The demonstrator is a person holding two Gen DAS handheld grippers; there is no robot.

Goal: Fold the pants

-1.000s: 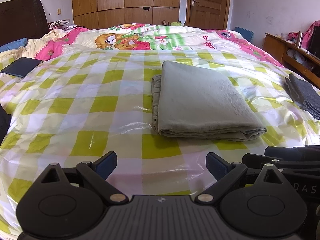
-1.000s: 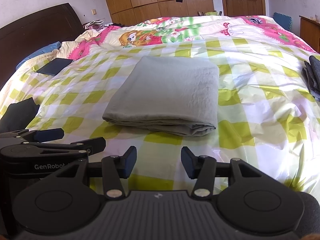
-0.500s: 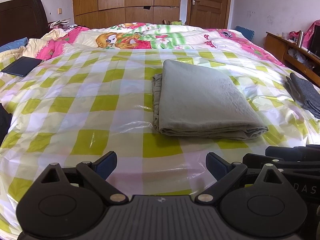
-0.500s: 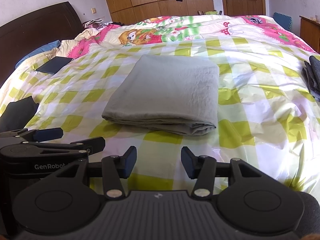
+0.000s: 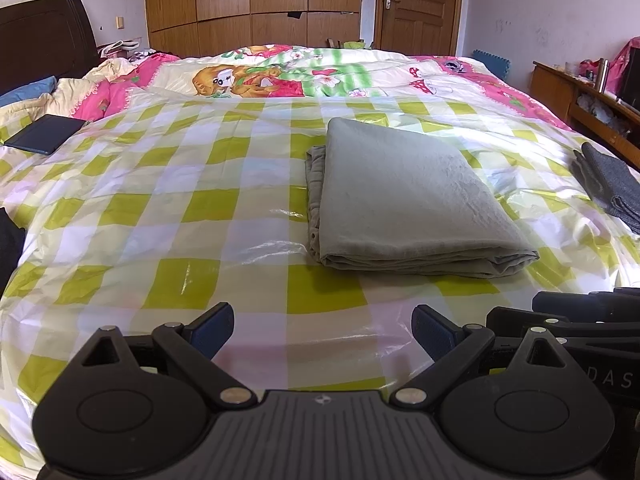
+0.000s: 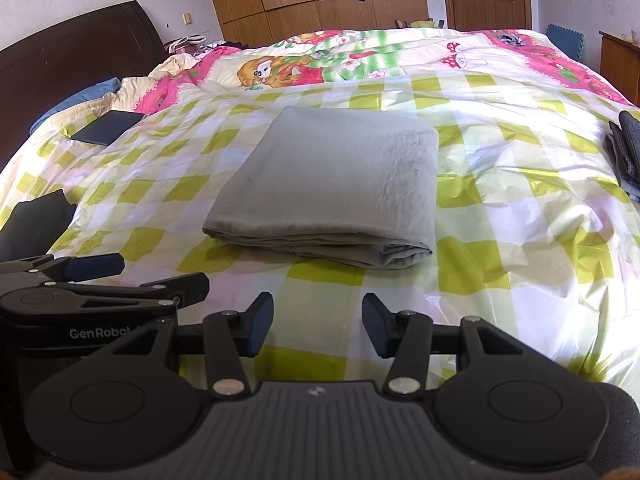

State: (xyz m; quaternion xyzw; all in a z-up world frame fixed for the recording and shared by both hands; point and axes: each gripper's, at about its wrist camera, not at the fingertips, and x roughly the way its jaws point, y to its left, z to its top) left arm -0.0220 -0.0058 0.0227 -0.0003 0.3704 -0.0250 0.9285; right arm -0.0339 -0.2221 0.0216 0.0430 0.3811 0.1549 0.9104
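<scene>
Grey-green pants (image 5: 404, 196) (image 6: 336, 184) lie folded into a neat rectangle in the middle of the bed, on a green-and-white checked plastic sheet (image 5: 160, 208) (image 6: 520, 208). My left gripper (image 5: 322, 332) hovers near the bed's front edge, short of the pants, open wide with nothing between its fingers. My right gripper (image 6: 318, 330) sits beside it, also short of the pants, open at about half width and holding nothing. Each gripper shows at the other view's edge: the right gripper (image 5: 576, 312) and the left gripper (image 6: 132, 276).
A folded dark grey garment (image 5: 612, 188) (image 6: 628, 152) lies at the bed's right edge. A dark cloth (image 6: 36, 220) lies at the left edge and a dark flat case (image 5: 44, 134) (image 6: 108, 127) further back. A cartoon quilt (image 5: 280, 76) covers the far half.
</scene>
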